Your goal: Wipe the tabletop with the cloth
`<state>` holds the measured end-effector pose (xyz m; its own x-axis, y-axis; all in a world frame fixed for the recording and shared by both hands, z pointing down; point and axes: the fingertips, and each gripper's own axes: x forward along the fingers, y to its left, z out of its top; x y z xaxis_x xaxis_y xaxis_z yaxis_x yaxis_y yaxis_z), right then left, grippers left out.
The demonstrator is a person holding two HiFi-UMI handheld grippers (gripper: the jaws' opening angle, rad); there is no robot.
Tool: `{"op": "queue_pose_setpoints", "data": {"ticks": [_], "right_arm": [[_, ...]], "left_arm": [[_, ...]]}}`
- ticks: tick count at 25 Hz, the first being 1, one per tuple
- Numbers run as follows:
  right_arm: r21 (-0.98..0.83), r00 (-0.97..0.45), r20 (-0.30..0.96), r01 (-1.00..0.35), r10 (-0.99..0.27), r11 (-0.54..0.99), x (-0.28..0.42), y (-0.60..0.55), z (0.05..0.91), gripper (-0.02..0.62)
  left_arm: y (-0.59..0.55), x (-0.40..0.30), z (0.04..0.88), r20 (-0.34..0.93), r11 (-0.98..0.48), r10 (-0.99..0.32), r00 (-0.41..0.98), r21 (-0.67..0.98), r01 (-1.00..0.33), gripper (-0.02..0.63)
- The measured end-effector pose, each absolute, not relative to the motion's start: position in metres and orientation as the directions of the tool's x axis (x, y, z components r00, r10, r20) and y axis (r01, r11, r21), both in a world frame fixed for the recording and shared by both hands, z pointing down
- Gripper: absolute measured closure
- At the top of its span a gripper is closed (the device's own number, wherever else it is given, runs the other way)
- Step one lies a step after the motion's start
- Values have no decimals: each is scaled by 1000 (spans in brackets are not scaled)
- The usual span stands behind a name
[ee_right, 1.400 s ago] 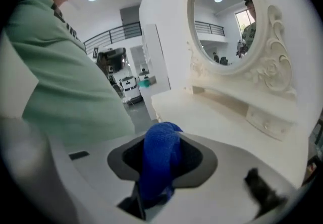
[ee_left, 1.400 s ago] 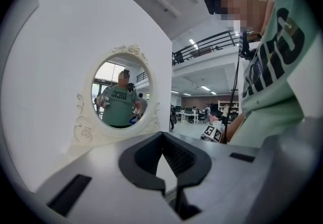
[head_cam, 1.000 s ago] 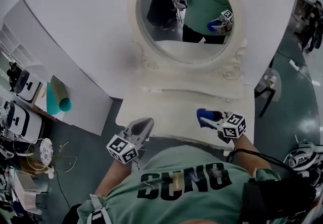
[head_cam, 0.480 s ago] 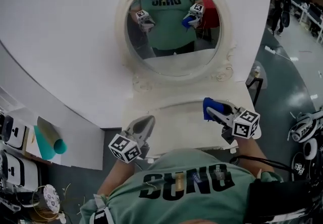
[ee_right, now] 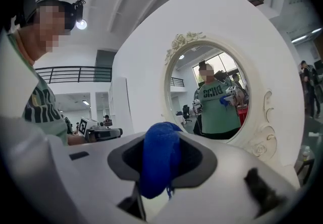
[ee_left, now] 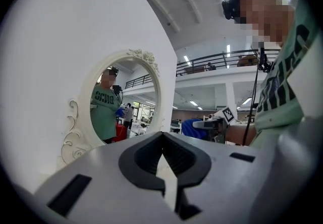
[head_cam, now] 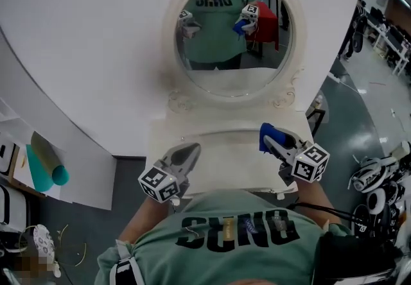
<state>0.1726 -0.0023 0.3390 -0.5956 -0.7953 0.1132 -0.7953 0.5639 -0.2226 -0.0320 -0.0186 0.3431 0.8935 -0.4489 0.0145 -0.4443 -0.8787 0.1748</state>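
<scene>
Holds blue cloth (head_cam: 268, 133) clamped in right gripper (head_cam: 270, 140), below right of mirror (head_cam: 232, 33), over white tabletop (head_cam: 225, 152). Shows left gripper (head_cam: 191, 149) below left of mirror, jaws together, empty. Teal roll (head_cam: 41, 169) far left of mirror. Shirt (head_cam: 231, 239) lettering not reliably legible.

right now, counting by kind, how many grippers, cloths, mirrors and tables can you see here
grippers: 2 (left gripper, right gripper)
blue cloth: 1, held in the right gripper
mirror: 1
table: 1
total: 5
</scene>
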Motion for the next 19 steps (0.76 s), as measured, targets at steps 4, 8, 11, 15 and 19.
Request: {"op": "queue_pose_setpoints", "data": {"ticks": [4, 8, 11, 15, 19], "right_arm": [[-191, -599, 131, -797, -790, 573, 180, 3, 333, 469], [-196, -604, 140, -794, -785, 576, 190, 5, 336, 469], [-192, -617, 144, -785, -774, 589, 187, 5, 340, 469], [-164, -631, 145, -775, -762, 610, 174, 5, 338, 469], [-161, -633, 151, -774, -760, 613, 170, 5, 339, 469]], "left_arm": [[-12, -32, 344, 12, -862, -478, 878, 183, -472, 597], [-8, -25, 339, 5, -855, -492, 870, 184, -485, 597], [-6, -24, 341, 9, -852, -498, 867, 179, -492, 597], [-6, -30, 343, 13, -848, -505, 863, 181, -499, 597], [-6, -32, 344, 15, -848, -504, 863, 181, -498, 597]]}}
